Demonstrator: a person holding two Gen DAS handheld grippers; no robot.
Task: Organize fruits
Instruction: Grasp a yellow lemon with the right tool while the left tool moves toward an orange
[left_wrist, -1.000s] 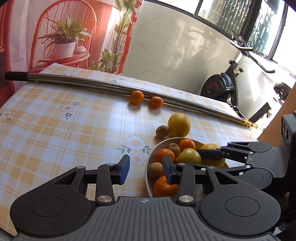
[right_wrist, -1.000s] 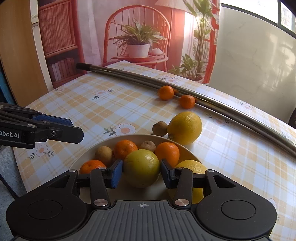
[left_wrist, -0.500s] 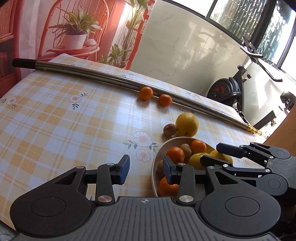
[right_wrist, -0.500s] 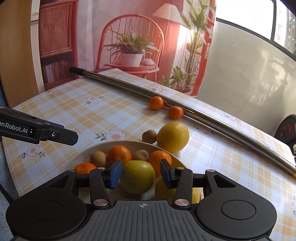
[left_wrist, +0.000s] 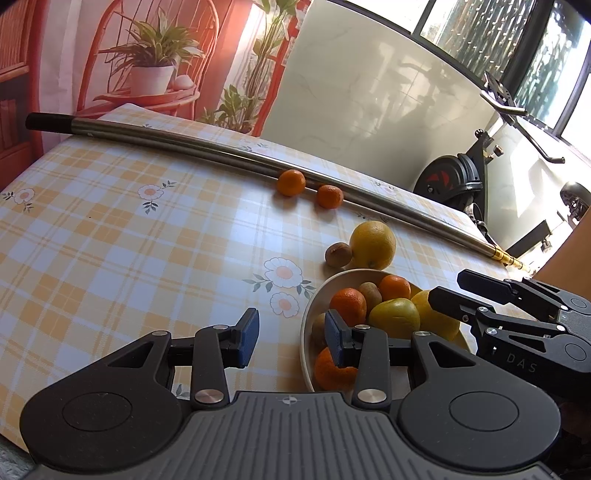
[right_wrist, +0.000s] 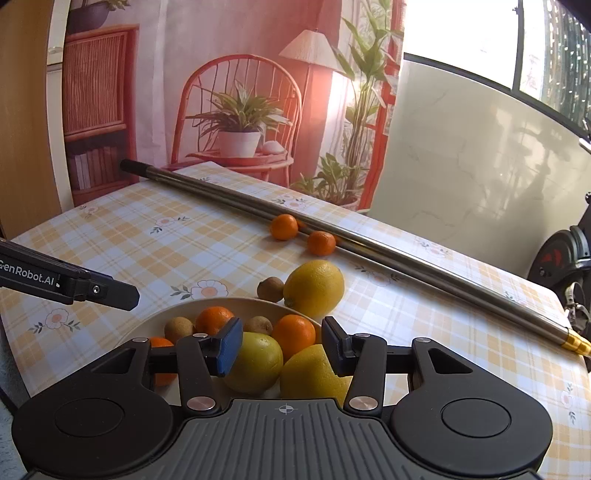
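Observation:
A cream bowl (right_wrist: 236, 301) (left_wrist: 306, 325) holds several mandarins, kiwis and yellow citrus. A yellow-green fruit (right_wrist: 255, 362) (left_wrist: 395, 317) lies in it beside another yellow one (right_wrist: 314, 373). My right gripper (right_wrist: 281, 345) hovers just above them; its jaws are opening and the pads touch nothing. My left gripper (left_wrist: 291, 334) stands open over the bowl's left rim with nothing between its fingers. On the cloth beyond the bowl sit a large yellow citrus (right_wrist: 314, 288) (left_wrist: 373, 245) and a kiwi (right_wrist: 269, 289) (left_wrist: 338, 254). Two mandarins (right_wrist: 283, 227) (right_wrist: 321, 243) rest against the pole.
A long metal pole (right_wrist: 369, 247) (left_wrist: 184, 142) lies slantwise across the far side of the checked tablecloth (left_wrist: 129, 240). An exercise bike (left_wrist: 454, 181) stands past the table's right end. The left gripper's finger (right_wrist: 110, 291) reaches in from the left.
My right gripper has let go of the yellow-green fruit, spread its pads and drawn up and back from the bowl. The left gripper has hardly moved.

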